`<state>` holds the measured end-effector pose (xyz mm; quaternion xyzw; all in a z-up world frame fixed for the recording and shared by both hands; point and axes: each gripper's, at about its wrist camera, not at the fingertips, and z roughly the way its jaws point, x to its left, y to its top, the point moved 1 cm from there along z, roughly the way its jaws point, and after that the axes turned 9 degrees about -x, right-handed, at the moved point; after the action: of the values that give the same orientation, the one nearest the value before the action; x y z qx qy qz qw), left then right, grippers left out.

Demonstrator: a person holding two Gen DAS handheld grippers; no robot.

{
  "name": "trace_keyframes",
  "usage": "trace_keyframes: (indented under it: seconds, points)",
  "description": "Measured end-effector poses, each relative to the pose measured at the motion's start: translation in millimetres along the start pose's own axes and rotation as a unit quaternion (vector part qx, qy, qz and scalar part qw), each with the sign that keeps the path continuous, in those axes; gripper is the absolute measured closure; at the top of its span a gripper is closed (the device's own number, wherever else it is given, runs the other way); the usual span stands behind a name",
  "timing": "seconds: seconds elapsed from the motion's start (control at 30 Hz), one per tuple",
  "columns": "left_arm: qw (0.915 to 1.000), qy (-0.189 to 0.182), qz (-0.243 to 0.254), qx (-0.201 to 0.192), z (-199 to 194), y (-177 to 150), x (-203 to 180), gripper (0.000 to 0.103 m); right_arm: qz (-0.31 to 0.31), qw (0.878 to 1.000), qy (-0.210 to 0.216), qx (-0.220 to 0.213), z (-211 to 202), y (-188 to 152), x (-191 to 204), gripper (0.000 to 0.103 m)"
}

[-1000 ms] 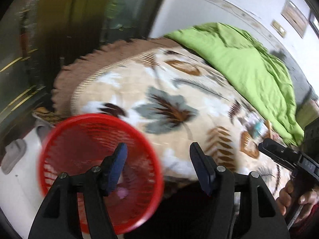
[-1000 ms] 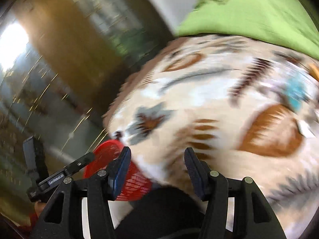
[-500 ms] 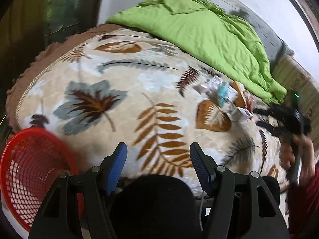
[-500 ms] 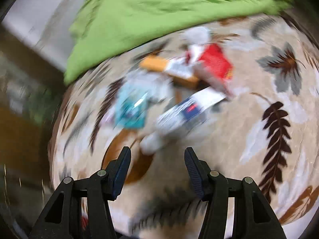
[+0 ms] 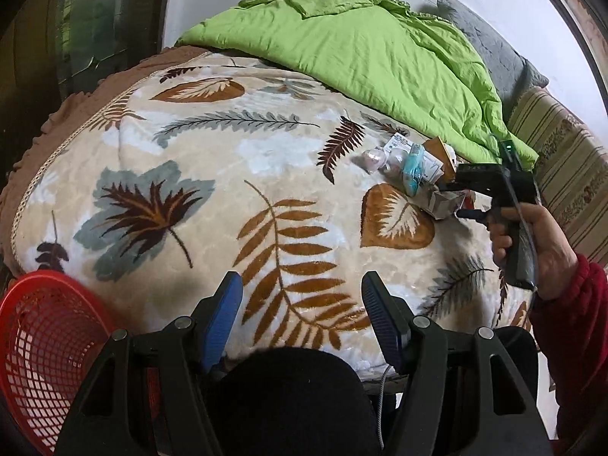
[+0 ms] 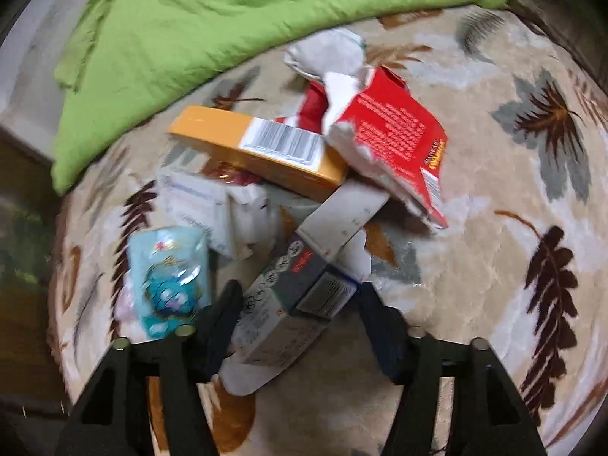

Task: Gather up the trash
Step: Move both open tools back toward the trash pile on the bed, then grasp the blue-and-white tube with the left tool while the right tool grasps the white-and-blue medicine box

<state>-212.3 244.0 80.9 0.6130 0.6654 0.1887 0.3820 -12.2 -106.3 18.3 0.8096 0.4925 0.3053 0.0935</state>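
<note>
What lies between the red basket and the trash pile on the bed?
Only bare leaf-print blanket, seen in the left wrist view, between red basket and trash pile.

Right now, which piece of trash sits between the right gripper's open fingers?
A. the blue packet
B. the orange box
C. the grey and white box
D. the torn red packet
C: the grey and white box lies between the right gripper's open fingers, not yet clamped.

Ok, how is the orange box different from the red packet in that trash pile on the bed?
The orange box is intact with square edges; the red packet is torn open and crumpled. The box shows a barcode label, the packet shows printed text. The box rests across white cartons, while the packet leans against its end. Both lie on the leaf-print blanket.
</note>
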Motion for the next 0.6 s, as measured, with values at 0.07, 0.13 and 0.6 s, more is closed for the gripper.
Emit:
trace_keyframes:
  seconds: [0.07, 0.13, 0.6]
  points:
    - [1.0000, -0.004, 0.006, 0.004, 7.5, 3.3, -3.8, 0.039, 0.000, 0.999, 0.038, -0.013, -8.7, -3.5, -6.1, 0.079]
    - [0.9998, -0.008, 0.016, 0.006, 14.2, 8.2, -10.6, 0.039, -0.010, 0.997, 0.071, -0.025, -21.7, -8.2, -12.4, 0.099]
    - [0.9873, -0.045, 0.152, 0.018, 131.2, 82.4, -133.7, 0.039, 0.012, 0.989, 0.138, -0.047, -57.7, -43.1, -46.9, 0.096]
